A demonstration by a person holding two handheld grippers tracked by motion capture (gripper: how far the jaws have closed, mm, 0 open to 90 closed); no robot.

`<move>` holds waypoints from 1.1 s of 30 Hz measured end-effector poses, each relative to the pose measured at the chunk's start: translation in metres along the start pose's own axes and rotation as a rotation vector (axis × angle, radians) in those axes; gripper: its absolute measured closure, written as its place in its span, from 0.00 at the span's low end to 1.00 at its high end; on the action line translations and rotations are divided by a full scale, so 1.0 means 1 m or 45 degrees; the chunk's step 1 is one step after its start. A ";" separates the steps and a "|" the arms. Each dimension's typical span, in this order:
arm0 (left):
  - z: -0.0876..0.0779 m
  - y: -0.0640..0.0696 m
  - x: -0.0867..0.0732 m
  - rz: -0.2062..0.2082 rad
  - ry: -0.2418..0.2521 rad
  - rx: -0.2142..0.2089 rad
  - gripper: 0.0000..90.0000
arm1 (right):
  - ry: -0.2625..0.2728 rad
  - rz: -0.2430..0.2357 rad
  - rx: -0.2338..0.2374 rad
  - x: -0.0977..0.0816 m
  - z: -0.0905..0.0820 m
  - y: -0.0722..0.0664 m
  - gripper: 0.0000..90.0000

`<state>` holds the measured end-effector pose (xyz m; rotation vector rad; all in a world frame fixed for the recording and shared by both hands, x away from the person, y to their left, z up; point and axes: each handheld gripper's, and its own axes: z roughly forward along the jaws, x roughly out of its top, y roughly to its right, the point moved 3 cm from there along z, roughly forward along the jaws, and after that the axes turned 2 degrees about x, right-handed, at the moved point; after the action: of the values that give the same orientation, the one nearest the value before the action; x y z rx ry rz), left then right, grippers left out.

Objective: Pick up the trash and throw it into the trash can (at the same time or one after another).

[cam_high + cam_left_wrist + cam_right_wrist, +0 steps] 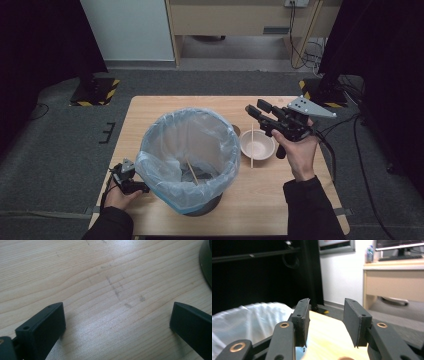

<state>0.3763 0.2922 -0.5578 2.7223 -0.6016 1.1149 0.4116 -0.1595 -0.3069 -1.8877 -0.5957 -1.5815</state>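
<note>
Right gripper (256, 113) jaws part open, nothing between them, held above the table (300, 195) over the bowl (257, 145). Bowl is white, one chopstick (252, 145) lying across it. Left gripper (142, 188) jaws wide open, empty, low on the table beside the bin (187, 155); another chopstick inside the bin.

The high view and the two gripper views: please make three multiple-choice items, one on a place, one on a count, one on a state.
1. Where does the bowl stand?
A. right of the bin
B. inside the bin
C. on the floor

2. How many chopsticks lie across the bowl?
A. none
B. one
C. three

3. How are the jaws of the right gripper?
A. shut on the bowl
B. shut tight
C. apart, holding nothing

Answers: 1 A, it stands on the table beside the bin; 2 B, one chopstick crosses it; 3 C, a bare gap shows between them.
</note>
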 end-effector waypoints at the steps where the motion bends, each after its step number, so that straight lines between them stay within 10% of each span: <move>1: 0.000 0.000 0.000 0.000 0.000 0.000 0.00 | 0.000 0.000 0.000 0.000 0.000 0.000 0.64; 12: 0.000 0.000 0.000 0.000 0.001 0.000 0.00 | -0.089 0.066 -0.194 -0.050 0.007 0.051 0.65; 33: 0.000 0.000 0.000 0.000 0.000 0.000 0.00 | -0.435 0.072 -0.339 -0.141 0.043 0.076 0.76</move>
<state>0.3763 0.2922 -0.5578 2.7223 -0.6015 1.1146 0.4673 -0.1791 -0.4619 -2.3795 -0.4846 -1.3653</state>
